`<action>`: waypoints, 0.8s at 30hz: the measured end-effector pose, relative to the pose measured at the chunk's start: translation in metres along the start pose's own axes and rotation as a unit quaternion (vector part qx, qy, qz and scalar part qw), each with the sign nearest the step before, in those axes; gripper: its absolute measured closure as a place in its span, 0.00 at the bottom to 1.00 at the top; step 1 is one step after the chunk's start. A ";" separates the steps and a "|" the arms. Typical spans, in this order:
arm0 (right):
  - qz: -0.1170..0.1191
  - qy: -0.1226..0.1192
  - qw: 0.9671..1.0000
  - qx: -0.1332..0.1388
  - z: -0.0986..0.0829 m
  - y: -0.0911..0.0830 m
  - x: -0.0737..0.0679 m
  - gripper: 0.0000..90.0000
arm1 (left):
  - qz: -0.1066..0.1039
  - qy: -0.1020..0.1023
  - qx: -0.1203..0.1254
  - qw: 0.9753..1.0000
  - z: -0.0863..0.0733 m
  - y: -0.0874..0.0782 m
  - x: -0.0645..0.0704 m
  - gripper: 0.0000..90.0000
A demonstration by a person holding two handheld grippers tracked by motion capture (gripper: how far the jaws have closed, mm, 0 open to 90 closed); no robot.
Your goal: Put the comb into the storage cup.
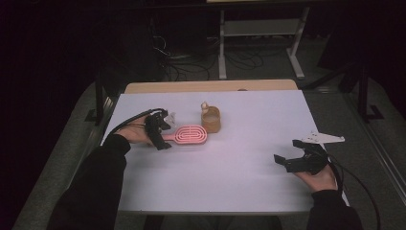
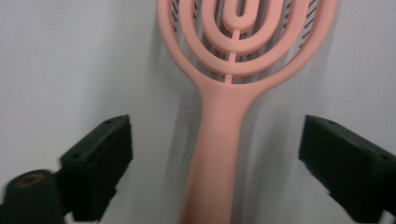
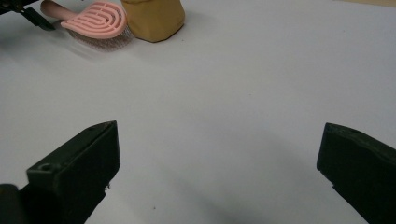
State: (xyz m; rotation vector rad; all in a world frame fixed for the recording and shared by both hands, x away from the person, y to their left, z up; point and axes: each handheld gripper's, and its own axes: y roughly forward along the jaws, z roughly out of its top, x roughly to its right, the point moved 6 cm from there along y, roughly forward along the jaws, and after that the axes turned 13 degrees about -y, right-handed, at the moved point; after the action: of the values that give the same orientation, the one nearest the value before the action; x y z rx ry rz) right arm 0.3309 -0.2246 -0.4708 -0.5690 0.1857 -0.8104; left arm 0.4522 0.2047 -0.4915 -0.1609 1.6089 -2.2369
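In the high view the right gripper (image 1: pixel 292 152) sits at the lower right of the frame, held in a hand (image 1: pixel 318 178) over the white table (image 1: pixel 239 167), with its grey plate (image 1: pixel 321 138) just above it. Its jaws stand wide apart with nothing between them; the right gripper view shows the two black jaws at the lower left and lower right corners with bare table between. Farther up and at the left of the high view, the left gripper (image 1: pixel 163 139) is held in the other hand (image 1: pixel 131 133), a dark sleeve (image 1: pixel 95 187) running down to the bottom edge. It is at the handle end of the pink brush (image 1: pixel 189 134), which lies flat on the table left of centre, head pointing right. In the left gripper view the brush handle (image 2: pixel 217 154) rises up the middle of the frame between the two jaws, which are spread wide at either side and clear of it, so nothing is gripped. Just beyond the brush head, in the upper middle of the high view, stands a brown cup (image 1: pixel 210 120), touching or nearly touching the head; the right gripper view shows both at its upper left. Past the far table edge lies a wooden strip (image 1: pixel 210 86), then dark floor with cables (image 1: pixel 182 62).
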 end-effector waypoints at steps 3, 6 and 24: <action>0.001 -0.002 1.000 -0.001 0.000 0.001 0.000 0.00 | -0.008 -0.016 -0.002 1.000 -0.001 0.002 -0.004 0.17; 0.002 -0.001 1.000 -0.001 0.000 0.001 0.000 0.00 | -0.013 -0.017 -0.003 1.000 -0.002 0.002 -0.005 0.21; 0.003 -0.003 1.000 -0.004 -0.001 0.002 0.000 0.00 | -0.024 0.010 -0.012 1.000 0.007 0.009 0.002 0.58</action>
State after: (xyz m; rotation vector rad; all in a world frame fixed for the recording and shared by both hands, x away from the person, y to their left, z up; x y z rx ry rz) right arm 0.3319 -0.2234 -0.4725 -0.5790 0.1858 -0.8026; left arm 0.4550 0.1954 -0.4978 -0.1866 1.6594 -2.2613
